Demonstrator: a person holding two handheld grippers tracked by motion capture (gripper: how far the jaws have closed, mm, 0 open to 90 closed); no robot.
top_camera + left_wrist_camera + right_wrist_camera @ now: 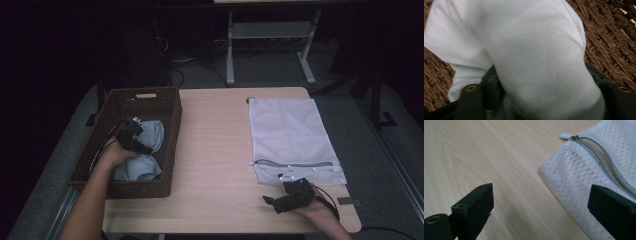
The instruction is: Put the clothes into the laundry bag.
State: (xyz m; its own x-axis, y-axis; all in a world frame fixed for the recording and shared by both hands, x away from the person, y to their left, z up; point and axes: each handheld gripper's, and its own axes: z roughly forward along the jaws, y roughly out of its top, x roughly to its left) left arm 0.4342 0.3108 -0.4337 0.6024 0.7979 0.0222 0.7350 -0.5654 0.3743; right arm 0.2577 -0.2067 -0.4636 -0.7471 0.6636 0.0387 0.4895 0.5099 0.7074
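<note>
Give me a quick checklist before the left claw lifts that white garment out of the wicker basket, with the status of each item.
1. Left claw down in the wicker basket, over the white garment: ok.
2. Fabric between the left jaws: ok, a fold bulges between them in the left gripper view.
3. Pads pressing firmly on the fabric: cannot tell, cloth hides them.
4. Right claw open and holding nothing: ok.
5. Mesh laundry bag flat on the table: ok.
6. Bag zipper open to take the garment: not ok, it looks closed.
</note>
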